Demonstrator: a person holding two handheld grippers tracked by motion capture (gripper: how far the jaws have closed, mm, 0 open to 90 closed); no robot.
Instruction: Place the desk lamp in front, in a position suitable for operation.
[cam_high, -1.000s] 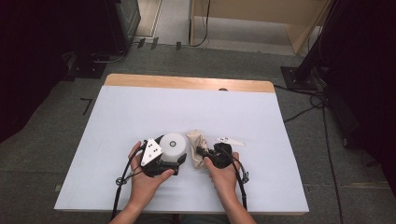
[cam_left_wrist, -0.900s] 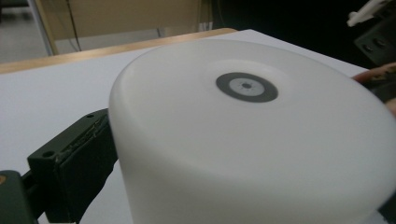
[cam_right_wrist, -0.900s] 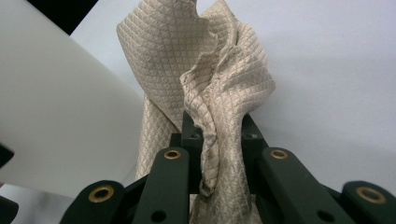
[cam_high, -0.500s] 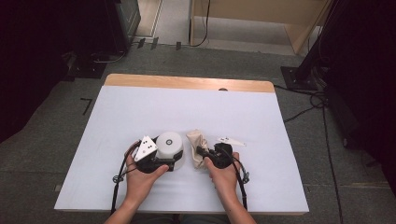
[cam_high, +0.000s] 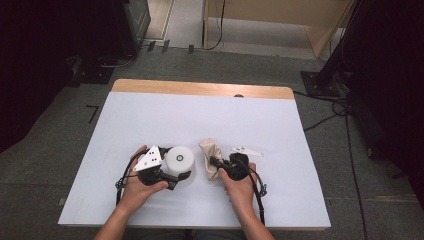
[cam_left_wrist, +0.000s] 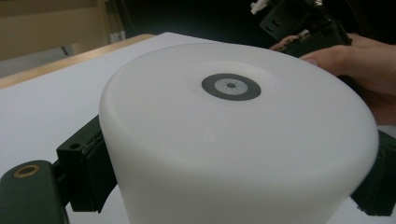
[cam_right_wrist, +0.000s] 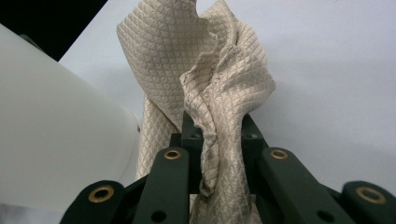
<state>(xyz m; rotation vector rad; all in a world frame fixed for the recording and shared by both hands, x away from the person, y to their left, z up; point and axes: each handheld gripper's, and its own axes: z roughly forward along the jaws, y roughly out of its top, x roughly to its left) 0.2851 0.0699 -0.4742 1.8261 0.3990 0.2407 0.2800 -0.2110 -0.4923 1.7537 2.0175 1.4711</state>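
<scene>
Cloth | bunched, lower end hidden between right hand-held gripper jaws

Left claw with the white cup clamped in it has slid toward the tabletop's left edge, staying near the front edge. Gap between cup and the beige cloth is wider now.

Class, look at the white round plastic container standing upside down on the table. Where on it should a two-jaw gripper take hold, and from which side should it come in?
Grip the white round plastic container across its curved side wall, coming in level from its left, as the left gripper does. Its flat top offers no edge to pinch, and the beige quilted cloth crowds its right side.
</scene>
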